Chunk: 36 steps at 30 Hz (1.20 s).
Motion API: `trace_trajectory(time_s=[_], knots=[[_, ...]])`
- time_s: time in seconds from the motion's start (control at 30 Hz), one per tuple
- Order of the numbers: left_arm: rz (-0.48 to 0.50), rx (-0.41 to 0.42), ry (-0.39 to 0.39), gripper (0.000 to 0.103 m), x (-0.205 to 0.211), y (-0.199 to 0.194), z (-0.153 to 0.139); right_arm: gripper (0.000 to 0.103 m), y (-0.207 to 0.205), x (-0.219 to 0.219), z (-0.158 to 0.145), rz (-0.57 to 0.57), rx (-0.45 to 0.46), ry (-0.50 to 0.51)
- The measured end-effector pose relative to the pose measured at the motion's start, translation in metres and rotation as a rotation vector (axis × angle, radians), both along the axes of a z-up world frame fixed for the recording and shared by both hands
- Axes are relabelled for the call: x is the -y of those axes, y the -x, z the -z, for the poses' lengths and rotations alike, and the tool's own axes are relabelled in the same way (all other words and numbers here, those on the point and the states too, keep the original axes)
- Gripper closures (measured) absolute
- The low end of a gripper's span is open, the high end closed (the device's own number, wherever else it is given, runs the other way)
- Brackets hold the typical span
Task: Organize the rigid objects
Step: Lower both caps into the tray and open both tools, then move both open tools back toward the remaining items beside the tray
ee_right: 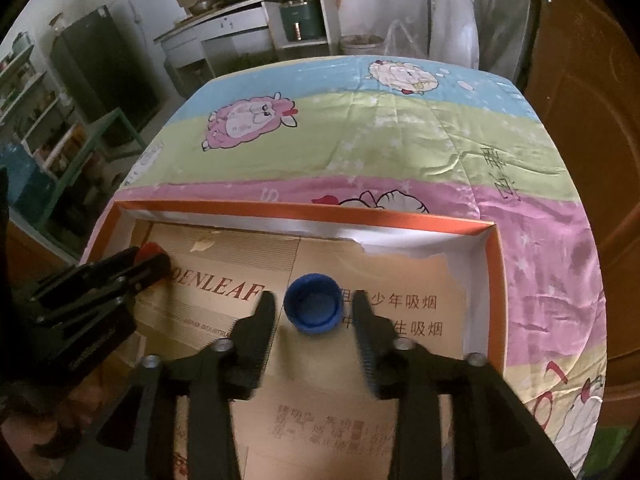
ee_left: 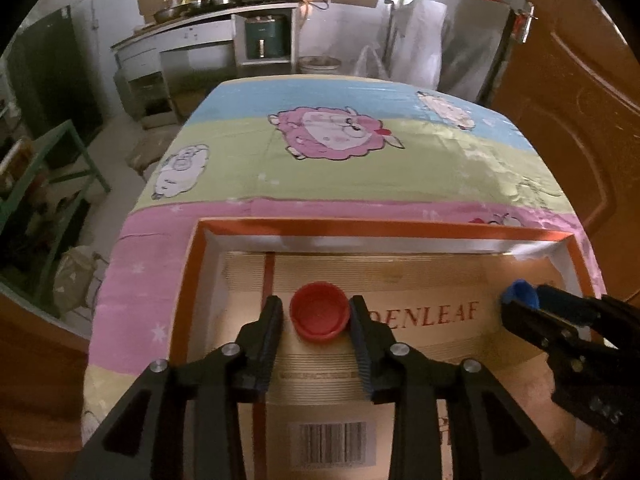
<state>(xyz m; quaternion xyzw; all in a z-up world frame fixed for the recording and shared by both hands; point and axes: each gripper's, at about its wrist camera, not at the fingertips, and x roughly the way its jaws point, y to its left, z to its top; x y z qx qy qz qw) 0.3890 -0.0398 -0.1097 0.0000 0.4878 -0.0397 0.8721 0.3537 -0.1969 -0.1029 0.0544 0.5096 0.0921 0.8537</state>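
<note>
Caps, two of them, both lie inside the orange-rimmed tray [ee_left: 440, 229] on its cardboard liner.

Left wrist view: red cap [ee_left: 319, 312] sits open side up between the jaws of the left gripper [ee_left: 317, 316]. Jaws stand apart; a thin gap shows at 9 o'clock of the cap, and the 3 o'clock jaw looks right at its rim, contact unclear. Cap not clamped. At 3 o'clock in this view, the right gripper [ee_left: 516, 300] with the blue cap [ee_left: 520, 294] at its tip.

Right wrist view: blue cap [ee_right: 313, 304], open side up, between the parted jaws of the right gripper [ee_right: 314, 308], clear gaps both sides. Left gripper [ee_right: 154, 260] enters at 9 o'clock, red cap [ee_right: 150, 249] peeking past it.

Risk, as judged: a jaw lifted off-line could clip a light cap and flip or skid it across the smooth liner. Grippers are near each other; a sideways pull-out could knock them together.
</note>
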Motion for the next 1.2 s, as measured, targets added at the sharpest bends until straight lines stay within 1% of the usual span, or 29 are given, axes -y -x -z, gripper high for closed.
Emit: trace_trajectory(time_s=[0.03,0.2,0.27,0.4,0.47,0.6,0.83,0.97,1.2], knots=[[0.003,0.003,0.005,0.067,0.000,0.000,-0.001,0.051,0.001,0.000,-0.001,0.001,0.004,0.006],[0.042,0.010,0.095,0.066,-0.003,0.006,-0.008,0.051,0.010,0.003,-0.009,-0.002,0.025,0.001],[0.055,0.029,0.105,0.062,-0.003,0.011,-0.014,0.051,0.015,0.005,-0.013,0.004,0.032,-0.011],[0.056,0.040,0.133,0.062,-0.004,0.019,-0.026,0.051,0.025,0.008,-0.021,0.010,0.050,-0.015],[0.055,0.053,0.133,0.062,-0.005,0.024,-0.032,0.051,0.030,0.010,-0.024,0.014,0.055,-0.022],[0.058,0.079,0.106,0.062,-0.005,0.035,-0.042,0.051,0.041,0.012,-0.031,0.023,0.061,-0.032],[0.056,0.118,0.098,0.062,-0.008,0.062,-0.061,0.051,0.064,0.011,-0.045,0.020,0.084,-0.019],[0.058,0.146,0.074,0.062,-0.010,0.080,-0.072,0.051,0.080,0.008,-0.054,0.014,0.095,-0.009],[0.048,0.178,0.095,0.062,-0.018,0.111,-0.088,0.051,0.111,0.000,-0.069,0.002,0.118,0.017]])
